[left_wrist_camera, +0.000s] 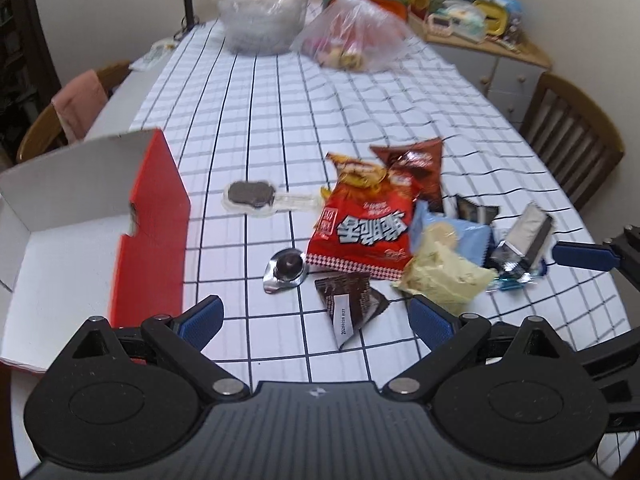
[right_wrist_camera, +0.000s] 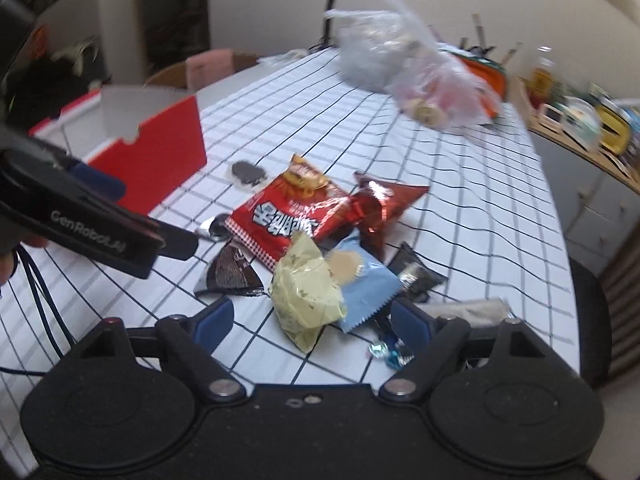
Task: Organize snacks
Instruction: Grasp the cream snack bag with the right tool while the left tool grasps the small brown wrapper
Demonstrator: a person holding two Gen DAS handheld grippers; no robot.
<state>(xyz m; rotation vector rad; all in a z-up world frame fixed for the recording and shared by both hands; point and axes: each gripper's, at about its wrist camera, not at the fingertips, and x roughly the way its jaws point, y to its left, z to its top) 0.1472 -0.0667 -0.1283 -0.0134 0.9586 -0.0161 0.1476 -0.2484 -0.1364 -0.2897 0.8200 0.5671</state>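
Two handheld grippers hover over a worktop (left_wrist_camera: 280,92) covered in a white cloth with a black grid. The sorting looks barely begun, judging by the scene: a red cardboard box (left_wrist_camera: 156,216) with a white interior stands open at the left, and the part of its inside that shows holds nothing, while the snacks lie in a loose pile to its right.

The left gripper (left_wrist_camera: 316,316) has its jaws spread wide and holds nothing. It points at a small dark brown triangular packet (left_wrist_camera: 348,304) lying just ahead, the nearest item to it. The right gripper (right_wrist_camera: 312,316) also has its jaws spread and empty, with a crumpled pale yellow packet (right_wrist_camera: 306,292) lying between and just beyond them.

The likely next move is for one gripper to lower over its nearest packet, close on it, and carry it to the box. The wrappers are thin and crinkly, so a grip on the body or a sealed edge would probably hold best.

The pile is jumbled and overlapping. A large red crisp bag with bold white lettering (left_wrist_camera: 360,224) lies in the middle, partly over a dark red foil bag (left_wrist_camera: 416,164). A light blue biscuit packet (left_wrist_camera: 456,236) sits beside the yellow one, near small black and silver wrappers. Apart from the pile lie a round foil-wrapped chocolate (left_wrist_camera: 286,266) and a clear-wrapped dark biscuit (left_wrist_camera: 250,196). Two plastic bags (left_wrist_camera: 304,20) sit at the far end.
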